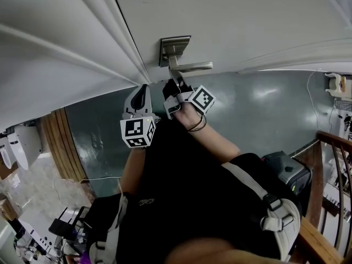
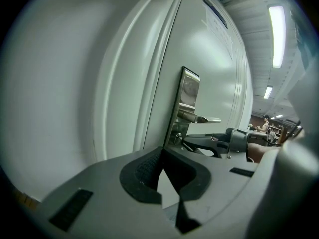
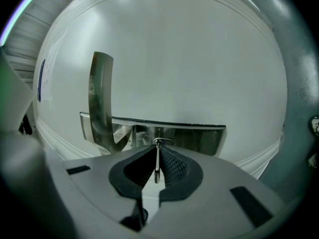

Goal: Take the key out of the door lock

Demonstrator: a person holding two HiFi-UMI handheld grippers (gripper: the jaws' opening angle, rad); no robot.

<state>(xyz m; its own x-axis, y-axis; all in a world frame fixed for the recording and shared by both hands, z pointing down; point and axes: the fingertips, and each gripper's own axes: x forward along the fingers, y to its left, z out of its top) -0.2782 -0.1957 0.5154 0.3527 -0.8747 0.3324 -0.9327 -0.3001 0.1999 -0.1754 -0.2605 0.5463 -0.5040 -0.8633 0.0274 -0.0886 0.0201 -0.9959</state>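
Right tongs (image 3: 157, 153): closed on the key (image 3: 157, 166). The pads clamp the key's flat bow edge-on, and its forward end meets the lock plate (image 3: 199, 138). In the head view these tongs (image 1: 175, 89) point up at the plate (image 1: 173, 45) from just below the lever handle (image 1: 192, 66). Their marker cube (image 1: 202, 99) sits at the wrist, and a dark band (image 1: 197, 124) circles the forearm.

Left tongs (image 2: 163, 151): closed and empty, with the pad tips together and nothing between them. They are held just left of the right tongs, apart from the plate and near the door's edge, beside the frame moulding (image 1: 118, 43). Marker cube (image 1: 137, 132) faces the head camera.

Key: in the lock, below the lever, gripped by the right tongs.

Lock plate (image 2: 188, 91): brushed metal, oblong, mounted on the door close to its edge.

Lever handle (image 3: 99, 98): the same metal, standing out from the plate. It is clear of both tongs.

Door (image 1: 247, 15): white and plain. A printed notice (image 2: 217, 21) is fixed higher on its face, too small to read.

Floor (image 1: 264, 109): grey-green and glossy.

Wooden railing (image 1: 324, 147): at the right edge of the head view.

Ceiling strip lights (image 2: 278, 34): lit, seen beyond the door in the left gripper view.
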